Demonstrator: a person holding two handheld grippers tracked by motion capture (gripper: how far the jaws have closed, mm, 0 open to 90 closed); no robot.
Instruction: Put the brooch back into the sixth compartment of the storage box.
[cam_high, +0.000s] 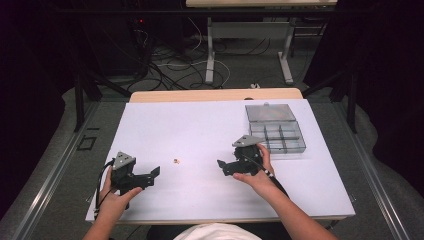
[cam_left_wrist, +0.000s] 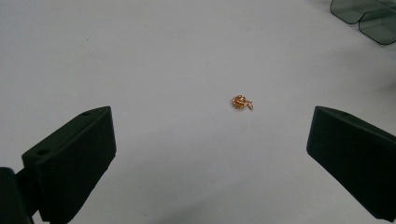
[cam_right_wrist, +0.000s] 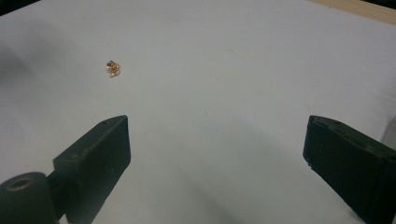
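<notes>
We hold the left claw (cam_high: 150, 176) and right claw (cam_high: 223, 166) with jaws wide apart, empty. Between them on the white tabletop (cam_high: 200, 135) lies a tiny gold trinket (cam_left_wrist: 241, 101): probably light, delicate, needing a fingertip pinch across its middle.

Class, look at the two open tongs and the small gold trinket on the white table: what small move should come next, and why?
Probably ease the left tongs forward to straddle the gold trinket. It lies loose on the table, almost centred ahead of their open jaws, while the right tongs see it off to one side.
</notes>
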